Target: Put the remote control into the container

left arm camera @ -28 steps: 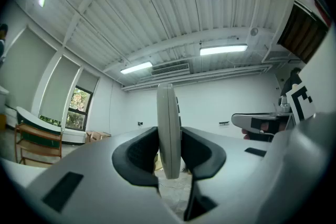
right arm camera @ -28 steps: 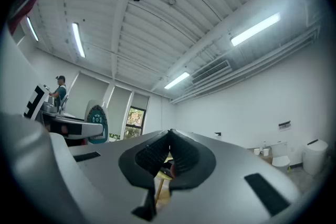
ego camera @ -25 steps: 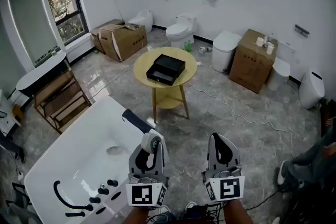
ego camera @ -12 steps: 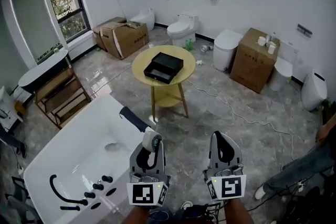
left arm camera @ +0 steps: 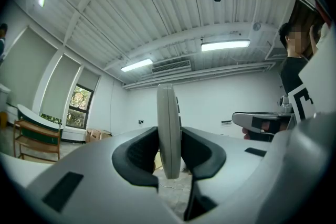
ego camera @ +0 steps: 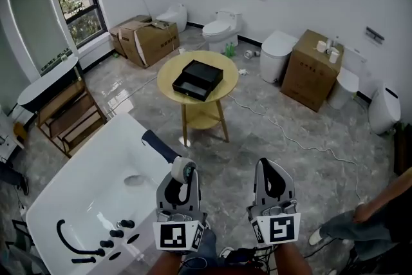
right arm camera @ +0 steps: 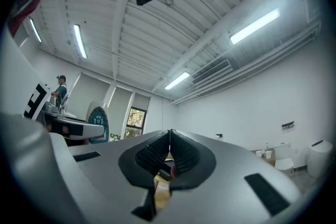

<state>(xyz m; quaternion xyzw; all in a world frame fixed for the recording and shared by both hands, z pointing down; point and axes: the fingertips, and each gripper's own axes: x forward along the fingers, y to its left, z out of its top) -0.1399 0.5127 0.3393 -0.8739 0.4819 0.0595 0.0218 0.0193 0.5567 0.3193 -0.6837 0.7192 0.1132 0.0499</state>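
Observation:
My left gripper (ego camera: 179, 178) is shut on the remote control (ego camera: 183, 171), a slim white remote held on edge and pointing forward; in the left gripper view the remote control (left arm camera: 168, 131) stands upright between the two dark pads. My right gripper (ego camera: 274, 179) is shut and holds nothing; its pads (right arm camera: 181, 155) meet in the right gripper view. The container (ego camera: 197, 80), a black open box, rests on a round yellow table (ego camera: 167, 71) well ahead of both grippers.
A white bathtub (ego camera: 77, 196) lies at the lower left beside my left gripper. Cardboard boxes (ego camera: 147, 40), toilets (ego camera: 222, 28) and a large carton (ego camera: 314, 69) line the far wall. A cable (ego camera: 302, 146) runs over the marble floor. A person's legs (ego camera: 360, 222) show at the lower right.
The view has shifted: the table and container sit slightly further left and higher. The person at the right edge has moved lower. Both grippers hold the same pose.

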